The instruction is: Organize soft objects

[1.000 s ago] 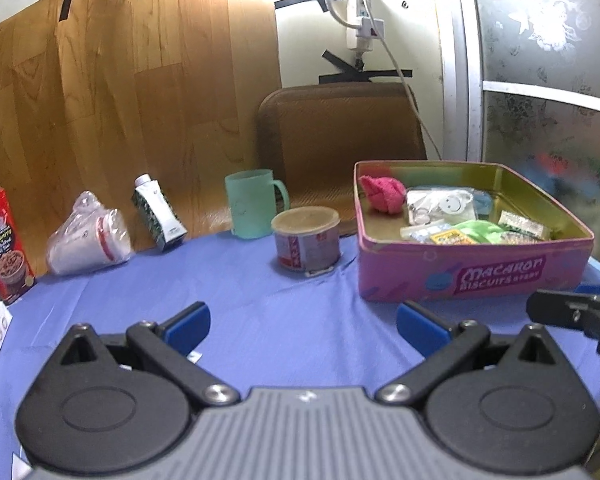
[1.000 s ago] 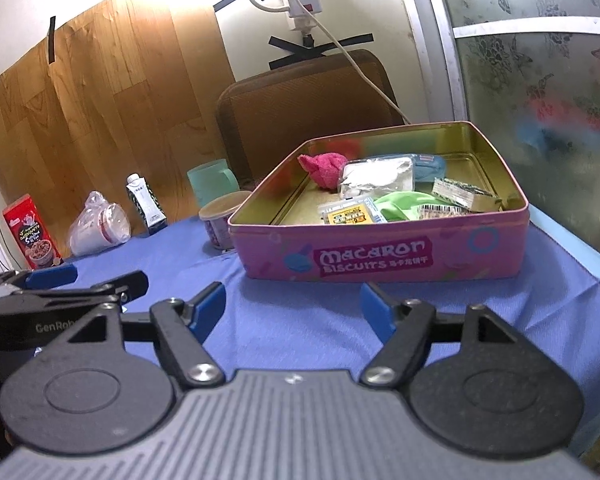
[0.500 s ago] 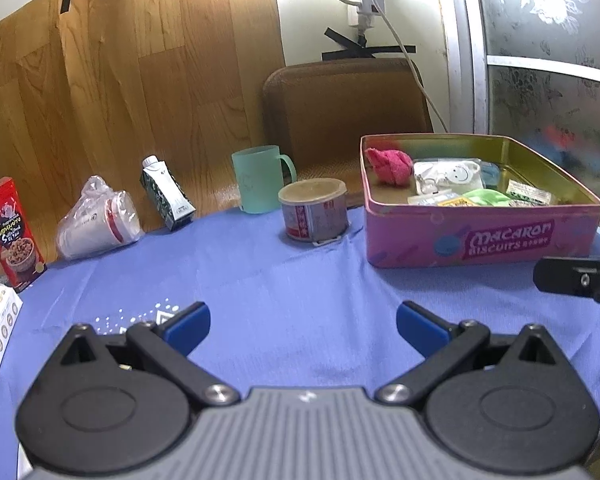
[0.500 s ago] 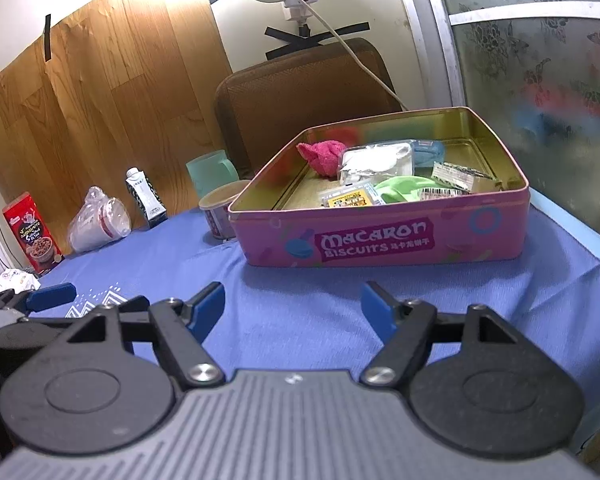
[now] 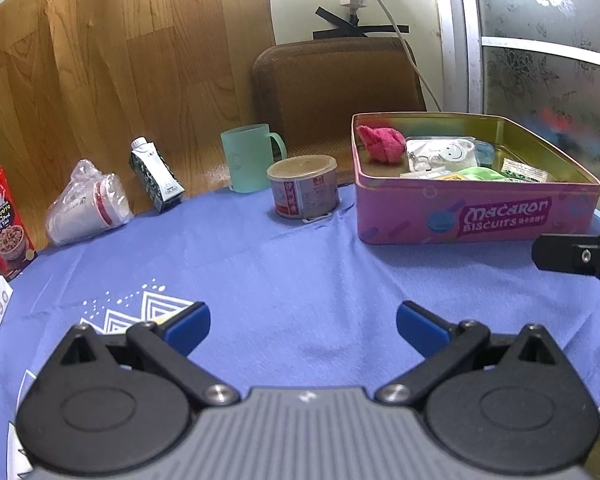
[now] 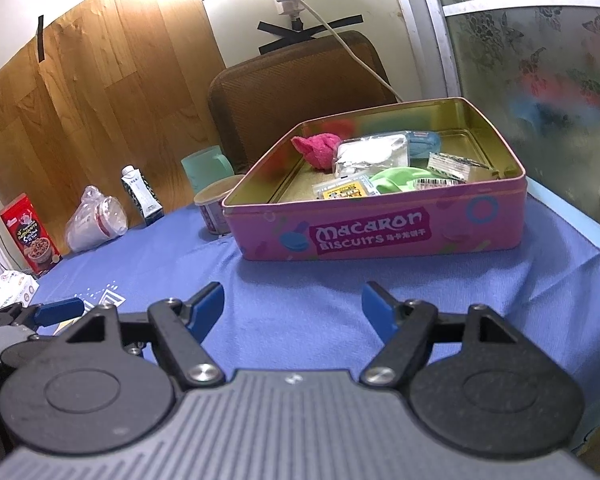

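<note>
Pink and gold, the Macaron Biscuits tin [image 6: 380, 236] sits centre-right in the right wrist view on the blue cloth of the tabletop [image 5: 284, 280], and my soft things lie inside it: a pink towel [image 6: 318, 148] at the back left corner, a green pouch [image 6: 394, 179] near the front, with packets between. My left tool [image 5: 302, 322] and right tool [image 6: 292, 304] both hover released over the cloth, jaws spread, grasping nothing. I judge the gathering nearly done. To finish well I would keep both tools low and level, well clear of the tin's wall, and avoid dragging the cloth, which would shift the can [image 5: 303, 186] and mint mug [image 5: 249, 158] beside it.
</note>
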`<state>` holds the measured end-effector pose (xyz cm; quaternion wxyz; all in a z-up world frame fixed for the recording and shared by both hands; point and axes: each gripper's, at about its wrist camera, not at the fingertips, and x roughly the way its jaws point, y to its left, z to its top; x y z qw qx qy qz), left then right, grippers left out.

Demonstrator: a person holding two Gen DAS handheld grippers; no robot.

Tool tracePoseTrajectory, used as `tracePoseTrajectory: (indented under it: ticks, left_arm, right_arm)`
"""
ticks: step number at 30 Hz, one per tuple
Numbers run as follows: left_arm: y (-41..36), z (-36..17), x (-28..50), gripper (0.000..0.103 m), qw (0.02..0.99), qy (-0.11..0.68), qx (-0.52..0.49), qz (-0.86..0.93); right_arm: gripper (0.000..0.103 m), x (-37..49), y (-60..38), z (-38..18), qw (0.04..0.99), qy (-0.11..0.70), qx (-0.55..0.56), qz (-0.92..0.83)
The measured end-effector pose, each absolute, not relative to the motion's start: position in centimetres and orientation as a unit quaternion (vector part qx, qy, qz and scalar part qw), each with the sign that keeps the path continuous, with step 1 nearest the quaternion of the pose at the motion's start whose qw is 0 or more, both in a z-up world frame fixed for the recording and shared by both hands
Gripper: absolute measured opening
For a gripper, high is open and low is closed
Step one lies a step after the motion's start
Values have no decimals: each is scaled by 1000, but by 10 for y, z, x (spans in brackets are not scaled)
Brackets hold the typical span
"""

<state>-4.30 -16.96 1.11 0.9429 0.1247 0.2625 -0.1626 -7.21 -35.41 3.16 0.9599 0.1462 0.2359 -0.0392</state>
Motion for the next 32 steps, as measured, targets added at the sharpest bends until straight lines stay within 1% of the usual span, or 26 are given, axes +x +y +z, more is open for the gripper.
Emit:
tracePoseTrajectory:
  ticks: [30,32]
  left_arm:
    - [-171,4,-40,103,936,276,111,-187]
    - [-171,4,-40,103,935,275,109,-193]
  right_arm:
    - [78,-65,-352,22,954,256,151,-43]
    - [80,-64,-352,21,953,258,151,-42]
